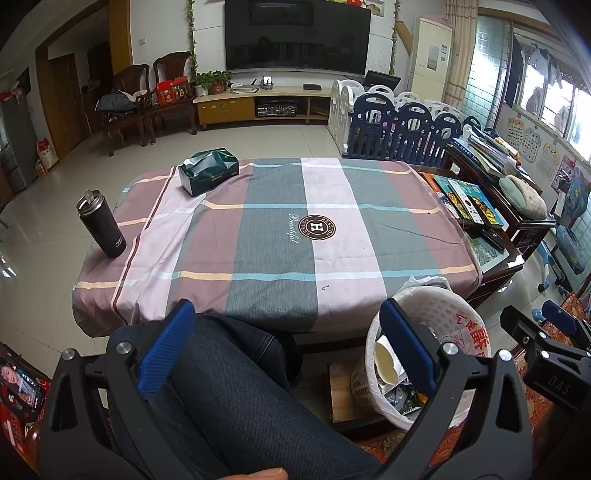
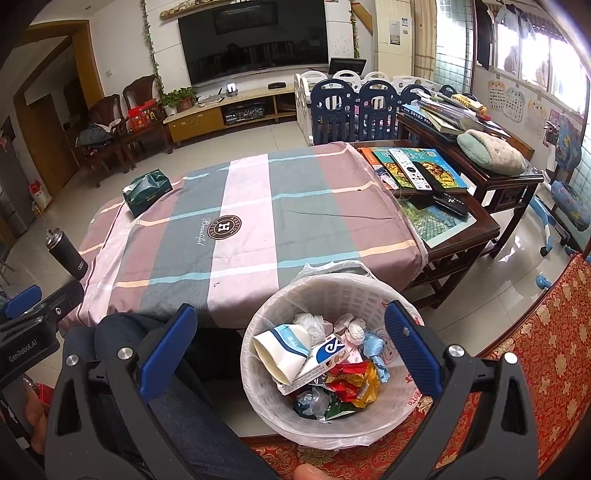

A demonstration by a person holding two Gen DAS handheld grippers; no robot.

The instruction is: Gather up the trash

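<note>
White plastic mesh, lined with a thin bag, is forming the wastebasket (image 2: 334,295) standing on the floor just beside the table (image 2: 258,206), within easy reach for drops. Trash (image 2: 325,365) is already lying inside it. Both the left gripper (image 1: 288,354) and the right gripper (image 2: 290,354) are hanging spread wide and empty above the person's lap, likely because nothing is left on the cloth.

A living room with a pale tiled floor (image 1: 258,144), white walls, a big dark television (image 1: 297,35) above a low wooden cabinet (image 1: 258,105), carved chairs (image 1: 147,99) at left, bright windows (image 2: 535,44) at right.
</note>
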